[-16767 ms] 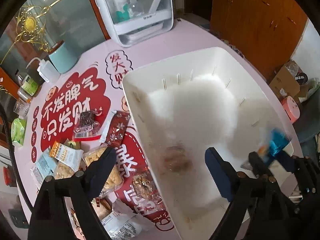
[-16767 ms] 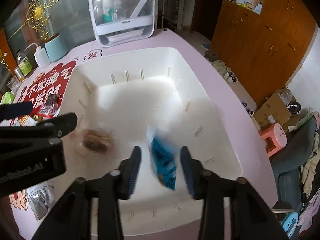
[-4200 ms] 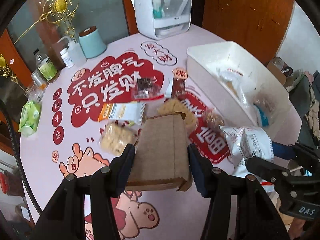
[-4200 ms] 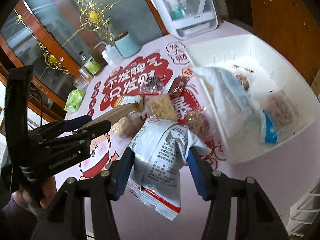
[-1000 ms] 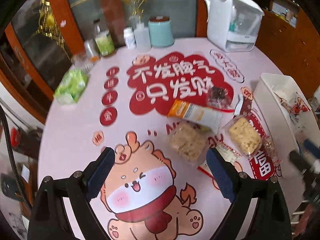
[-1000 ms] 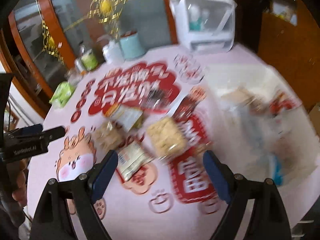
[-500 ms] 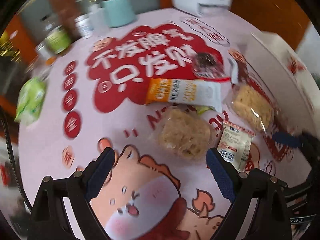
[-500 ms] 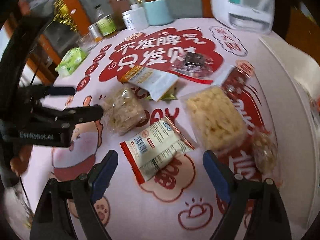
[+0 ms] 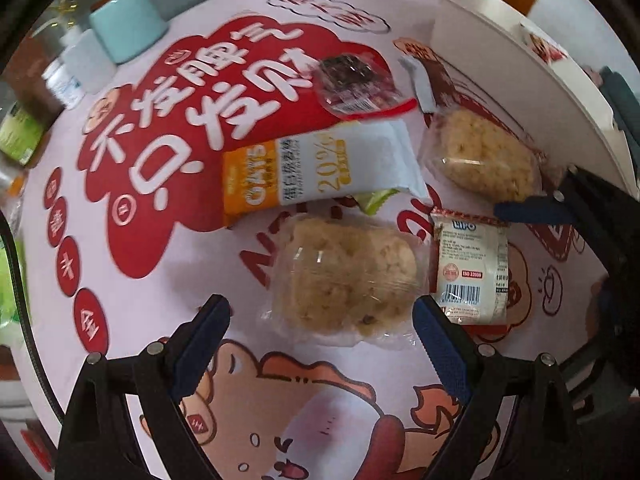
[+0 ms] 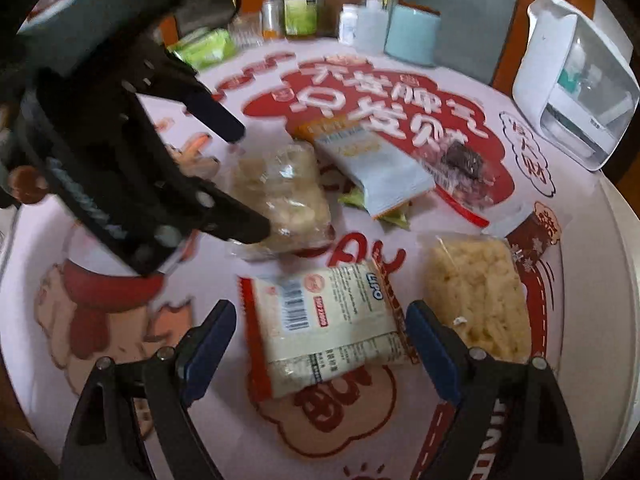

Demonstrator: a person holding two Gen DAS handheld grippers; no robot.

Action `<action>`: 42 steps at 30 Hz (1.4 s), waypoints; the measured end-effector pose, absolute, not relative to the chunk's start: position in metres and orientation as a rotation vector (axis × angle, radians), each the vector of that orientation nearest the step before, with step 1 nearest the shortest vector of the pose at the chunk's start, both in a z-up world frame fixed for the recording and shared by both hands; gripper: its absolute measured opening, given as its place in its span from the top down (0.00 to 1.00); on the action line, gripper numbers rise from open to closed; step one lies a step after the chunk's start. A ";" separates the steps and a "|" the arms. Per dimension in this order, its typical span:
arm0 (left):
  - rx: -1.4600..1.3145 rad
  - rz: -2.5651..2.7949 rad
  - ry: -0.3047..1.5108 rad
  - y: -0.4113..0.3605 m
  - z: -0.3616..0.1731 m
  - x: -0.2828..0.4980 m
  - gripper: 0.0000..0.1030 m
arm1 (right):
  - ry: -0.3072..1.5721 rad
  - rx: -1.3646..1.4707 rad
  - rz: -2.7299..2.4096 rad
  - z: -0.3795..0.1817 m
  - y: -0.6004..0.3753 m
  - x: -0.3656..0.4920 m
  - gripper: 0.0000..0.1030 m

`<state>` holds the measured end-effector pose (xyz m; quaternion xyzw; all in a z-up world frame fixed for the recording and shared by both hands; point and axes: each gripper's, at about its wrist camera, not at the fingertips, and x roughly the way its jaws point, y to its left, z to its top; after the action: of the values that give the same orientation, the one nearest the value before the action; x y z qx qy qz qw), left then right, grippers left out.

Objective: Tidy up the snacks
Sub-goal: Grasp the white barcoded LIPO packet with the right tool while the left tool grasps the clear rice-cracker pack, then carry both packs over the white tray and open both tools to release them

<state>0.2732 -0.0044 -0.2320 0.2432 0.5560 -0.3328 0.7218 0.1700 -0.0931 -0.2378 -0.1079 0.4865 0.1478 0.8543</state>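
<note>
Several snacks lie on the pink printed table. My left gripper (image 9: 322,320) stands open and low over a pale crumbly cake in clear wrap (image 9: 344,276), which sits between its blue pads without touching them. My right gripper (image 10: 320,320) is open too, its pads either side of a white packet with red edges (image 10: 324,328). In the right wrist view the left gripper (image 10: 244,180) straddles the clear-wrapped cake (image 10: 280,196). Nearby lie a yellow puffed block (image 10: 476,296), an orange and white oats packet (image 9: 316,172) and a dark snack in clear wrap (image 9: 352,84).
The white bin (image 9: 520,64) stands at the right table edge, a brown-red bar (image 9: 436,76) beside it. At the back are a white organiser box (image 10: 576,80), a light blue canister (image 10: 412,36), several bottles and a green pack (image 10: 204,48).
Both grippers have sunk toward the table and rolled. The snacks now loom larger, with the clear-wrapped cake between the left pads and the white packet between the right pads.
</note>
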 end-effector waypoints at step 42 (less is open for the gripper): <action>0.460 -0.606 1.193 -0.019 -0.198 0.215 0.33 | 0.950 -0.067 0.202 -0.185 -0.146 0.095 0.49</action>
<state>0.2146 -0.0185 -0.1977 0.2114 0.5481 -0.2785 0.7598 0.0949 -0.1458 -0.1852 -0.0322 0.4567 0.0969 0.8838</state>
